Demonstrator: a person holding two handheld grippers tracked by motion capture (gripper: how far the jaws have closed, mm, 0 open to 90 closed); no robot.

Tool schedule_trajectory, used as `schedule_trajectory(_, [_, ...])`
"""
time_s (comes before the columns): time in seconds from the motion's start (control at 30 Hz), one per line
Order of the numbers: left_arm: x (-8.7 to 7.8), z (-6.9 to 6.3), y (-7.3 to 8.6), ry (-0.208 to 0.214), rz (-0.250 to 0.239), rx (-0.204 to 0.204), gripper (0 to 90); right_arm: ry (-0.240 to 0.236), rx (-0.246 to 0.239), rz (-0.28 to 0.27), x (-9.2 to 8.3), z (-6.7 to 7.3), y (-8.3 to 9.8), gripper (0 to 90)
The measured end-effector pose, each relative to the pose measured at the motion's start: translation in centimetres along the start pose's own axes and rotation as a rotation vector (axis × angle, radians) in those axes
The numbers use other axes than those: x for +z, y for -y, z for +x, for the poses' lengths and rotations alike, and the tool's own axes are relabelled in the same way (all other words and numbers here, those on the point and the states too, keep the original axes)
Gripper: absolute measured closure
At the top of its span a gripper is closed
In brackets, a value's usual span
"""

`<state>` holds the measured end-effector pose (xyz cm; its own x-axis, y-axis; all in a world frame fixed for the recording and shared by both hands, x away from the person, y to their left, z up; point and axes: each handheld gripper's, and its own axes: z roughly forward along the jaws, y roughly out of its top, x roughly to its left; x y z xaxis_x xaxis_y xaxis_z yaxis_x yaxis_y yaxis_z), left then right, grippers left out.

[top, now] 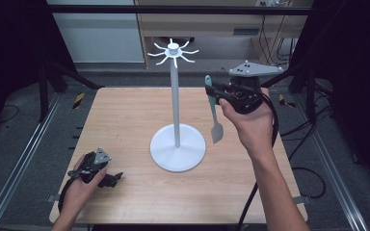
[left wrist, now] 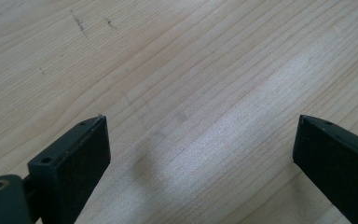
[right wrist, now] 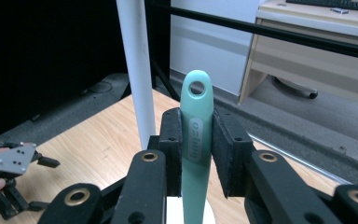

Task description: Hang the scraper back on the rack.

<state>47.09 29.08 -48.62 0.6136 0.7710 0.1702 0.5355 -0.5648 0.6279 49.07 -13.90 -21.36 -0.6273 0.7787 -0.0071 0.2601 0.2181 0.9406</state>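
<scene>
A mint-green spatula (right wrist: 196, 135) is being pinched by its handle in the right gripper (right wrist: 197, 140), held aloft beside the white hook stand (top: 175, 101) – light and stiff (likely slick plastic). The hanging hole is being left free above the pads – a sound hold. The left gripper (left wrist: 200, 140) is being rested, jaws spread, on the table (left wrist: 191, 60).

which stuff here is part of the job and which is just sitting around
In the job:
- teal spatula, clamped in the right gripper
- white hook stand

Just there:
- left gripper, fingers apart over the table
- desk behind
</scene>
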Motion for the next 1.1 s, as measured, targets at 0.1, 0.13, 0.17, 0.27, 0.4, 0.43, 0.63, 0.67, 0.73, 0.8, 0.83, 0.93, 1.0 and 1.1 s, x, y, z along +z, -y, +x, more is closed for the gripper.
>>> schedule_trajectory(0.1, [0.0,0.0,0.0,0.001,0.0,-0.002,3.7,-0.003,-0.003,-0.01,-0.1,0.2,-0.4,74.6])
schedule_trajectory(0.13, [0.0,0.0,0.0,0.001,0.001,-0.001,3.7,-0.005,-0.003,-0.014,-0.1,0.3,-0.5,74.6])
schedule_trajectory(0.17, [0.0,0.0,0.0,0.002,0.001,-0.001,3.7,-0.005,-0.004,-0.016,-0.2,0.3,-0.6,74.6])
schedule_trajectory(0.27, [0.0,-0.1,0.0,0.002,0.0,-0.001,3.7,-0.011,-0.008,-0.021,-0.2,0.5,-1.0,74.6])
schedule_trajectory(0.4, [0.0,0.0,0.0,0.001,0.0,-0.001,3.7,-0.016,-0.007,-0.032,-0.2,0.7,-1.3,74.6])
schedule_trajectory(0.43, [0.0,0.0,0.0,0.001,0.001,0.0,3.7,-0.017,-0.006,-0.035,-0.2,0.8,-1.3,74.6])
schedule_trajectory(0.63, [0.0,-0.1,0.0,0.003,0.002,0.0,3.7,-0.022,-0.006,-0.046,-0.2,1.0,-1.7,74.6])
schedule_trajectory(0.67, [0.0,-0.1,0.0,0.003,0.001,0.0,3.7,-0.022,-0.007,-0.051,-0.3,1.0,-1.8,74.6])
schedule_trajectory(0.73, [0.0,0.0,0.0,0.003,0.002,-0.001,3.7,-0.031,-0.007,-0.056,-0.4,1.1,-2.0,74.6])
schedule_trajectory(0.8, [0.0,-0.1,0.0,0.004,0.002,0.0,3.7,-0.034,-0.006,-0.06,-0.4,1.2,-2.1,74.6])
schedule_trajectory(0.83, [0.0,-0.1,0.0,0.004,0.001,0.0,3.7,-0.035,-0.01,-0.063,-0.5,1.2,-2.2,74.6])
schedule_trajectory(0.93, [0.0,-0.1,0.0,0.004,0.001,0.003,3.7,-0.039,-0.011,-0.073,-0.6,1.3,-2.5,74.6])
schedule_trajectory(1.0, [0.0,-0.1,0.0,0.006,0.001,0.0,3.7,-0.038,-0.01,-0.081,-0.7,1.3,-2.7,74.6])
schedule_trajectory(1.1, [0.1,-0.1,0.0,0.006,-0.001,-0.002,3.7,-0.041,-0.011,-0.095,-0.8,1.4,-3.0,74.6])
